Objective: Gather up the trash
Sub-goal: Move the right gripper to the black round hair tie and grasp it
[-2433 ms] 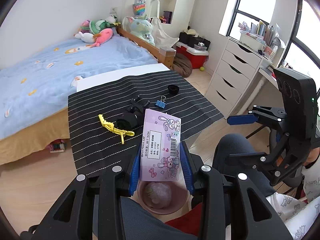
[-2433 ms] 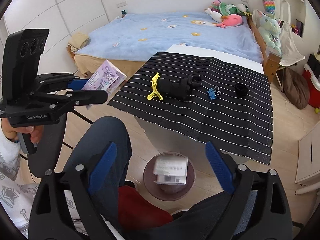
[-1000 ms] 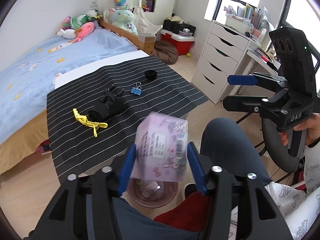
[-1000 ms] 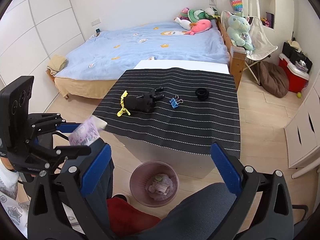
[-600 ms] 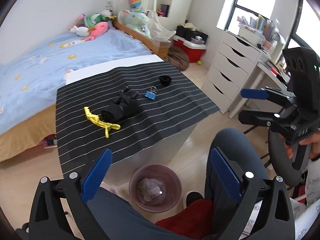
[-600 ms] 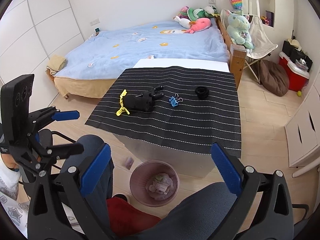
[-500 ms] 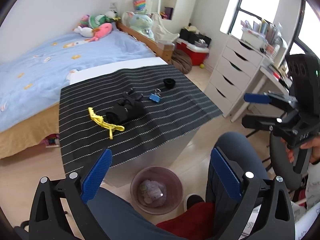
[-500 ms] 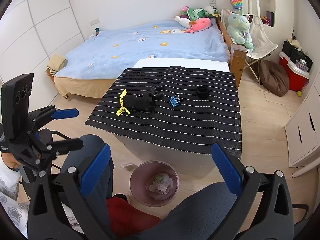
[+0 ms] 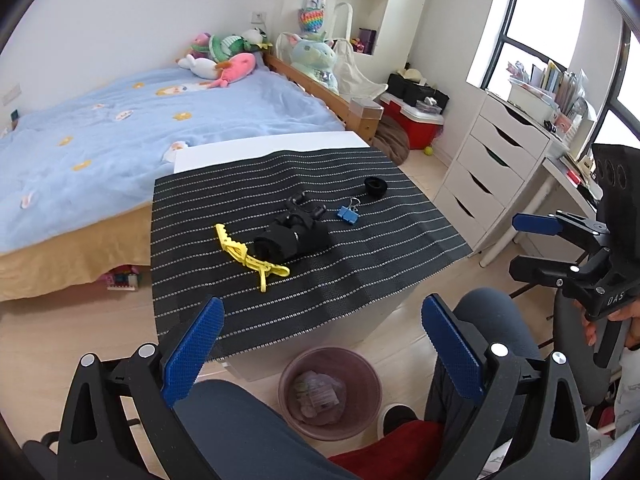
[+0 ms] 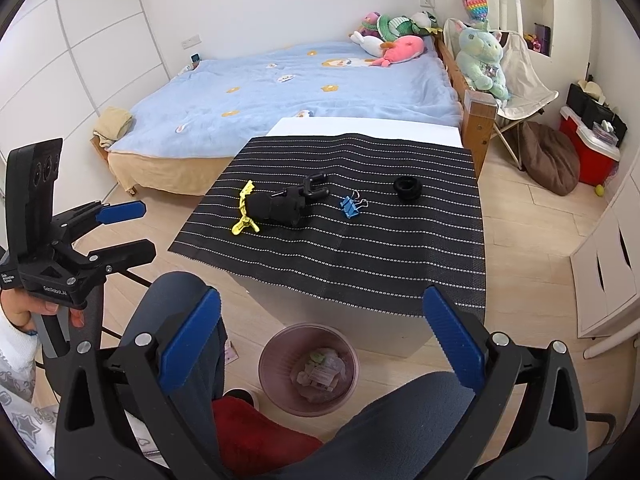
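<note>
A pink bin (image 9: pixel 362 364) stands on the floor below the table's front edge, with crumpled wrappers and packets inside; it also shows in the right wrist view (image 10: pixel 276 356). My left gripper (image 9: pixel 320 344) is open and empty above the bin. My right gripper (image 10: pixel 320 340) is open and empty, also above the bin. A small pink packet (image 10: pixel 229 353) lies on the floor left of the bin, by the person's leg. Each gripper shows in the other's view, the left (image 10: pixel 124 232) and the right (image 9: pixel 528 244).
The table carries a black striped mat (image 9: pixel 360 272) with a yellow clip (image 9: pixel 250 258), a black bundle (image 9: pixel 292 236), a blue binder clip (image 9: pixel 347 213) and a black ring (image 9: pixel 376 187). The person's knees are in front. A bed stands behind, white drawers to the right.
The left gripper opened and let go of the pink packet, which fell out of sight from it. A small pink packet now lies on the floor left of the bin. The right gripper stayed open.
</note>
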The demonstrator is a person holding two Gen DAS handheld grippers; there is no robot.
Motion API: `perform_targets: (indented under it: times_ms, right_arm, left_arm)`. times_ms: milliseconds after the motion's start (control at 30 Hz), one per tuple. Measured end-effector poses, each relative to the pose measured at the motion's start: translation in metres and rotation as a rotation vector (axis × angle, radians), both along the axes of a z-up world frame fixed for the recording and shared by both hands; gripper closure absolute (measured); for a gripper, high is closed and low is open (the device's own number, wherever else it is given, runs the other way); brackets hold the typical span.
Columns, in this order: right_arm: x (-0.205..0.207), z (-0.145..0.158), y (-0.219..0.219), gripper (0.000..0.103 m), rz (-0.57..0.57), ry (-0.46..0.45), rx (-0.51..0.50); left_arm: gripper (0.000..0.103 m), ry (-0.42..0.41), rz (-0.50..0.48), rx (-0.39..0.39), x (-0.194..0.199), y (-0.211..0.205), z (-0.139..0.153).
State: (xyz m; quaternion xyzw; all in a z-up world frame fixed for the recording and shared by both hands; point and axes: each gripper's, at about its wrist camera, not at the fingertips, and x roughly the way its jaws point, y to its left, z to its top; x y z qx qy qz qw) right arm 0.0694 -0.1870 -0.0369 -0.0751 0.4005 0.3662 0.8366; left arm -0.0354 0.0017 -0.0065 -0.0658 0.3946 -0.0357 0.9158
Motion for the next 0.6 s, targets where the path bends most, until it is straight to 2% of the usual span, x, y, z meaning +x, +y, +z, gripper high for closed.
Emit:
perform_targets:
  times_ms: [267, 467, 600]
  right_arm:
    - [0.017, 0.004, 0.008, 0.004, 0.011, -0.015, -0.014]
    - [0.045, 0.01, 0.017, 0.004, 0.007, -0.02, -0.034]
    - [0.07, 0.009, 0.028, 0.004, 0.007, -0.032, -0.081]
  left_arm:
    - [0.008, -0.007, 0.013, 0.003, 0.01, 0.009, 0.001]
    - [0.008, -0.004, 0.013, -0.013, 0.018, 0.015, -0.001]
    - [0.008, -0.005, 0.01, -0.02, 0.022, 0.017, -0.002]
